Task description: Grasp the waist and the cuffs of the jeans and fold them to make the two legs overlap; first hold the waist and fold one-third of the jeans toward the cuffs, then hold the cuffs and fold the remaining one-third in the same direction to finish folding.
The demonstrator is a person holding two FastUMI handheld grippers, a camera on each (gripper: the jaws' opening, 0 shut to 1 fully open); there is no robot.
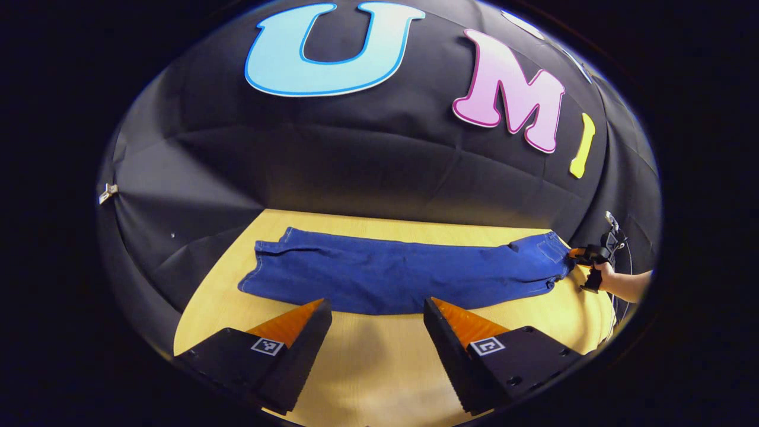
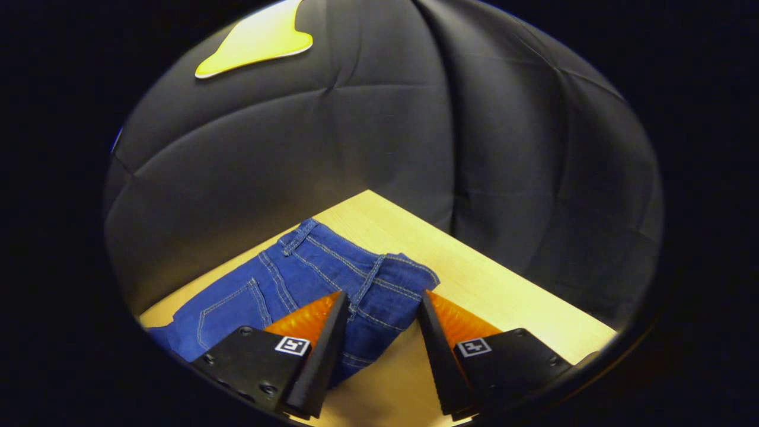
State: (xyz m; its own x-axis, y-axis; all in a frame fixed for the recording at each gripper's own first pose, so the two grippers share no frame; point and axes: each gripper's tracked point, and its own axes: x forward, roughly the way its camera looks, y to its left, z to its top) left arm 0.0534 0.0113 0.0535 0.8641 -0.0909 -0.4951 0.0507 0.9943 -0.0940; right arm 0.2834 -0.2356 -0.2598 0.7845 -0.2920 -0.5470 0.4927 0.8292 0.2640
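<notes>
Left gripper view: jeans [image 1: 397,276] flat lengthwise on counter [image 1: 379,367], left tongs [image 1: 378,308] apart, near front edge. Right gripper view: right tongs [image 2: 382,302] apart, straddling waist [image 2: 379,284].

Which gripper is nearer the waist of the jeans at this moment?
Right. The right gripper is at the waist of the jeans, jaws open around its edge. The left gripper hangs open short of the legs' near edge, midway along, far from the waist.

The left gripper [image 1: 377,303] is hovering with its jaws spread wide. The right gripper [image 2: 384,295] is likewise gaping apart, a hand [image 1: 606,273] gripping it.
</notes>
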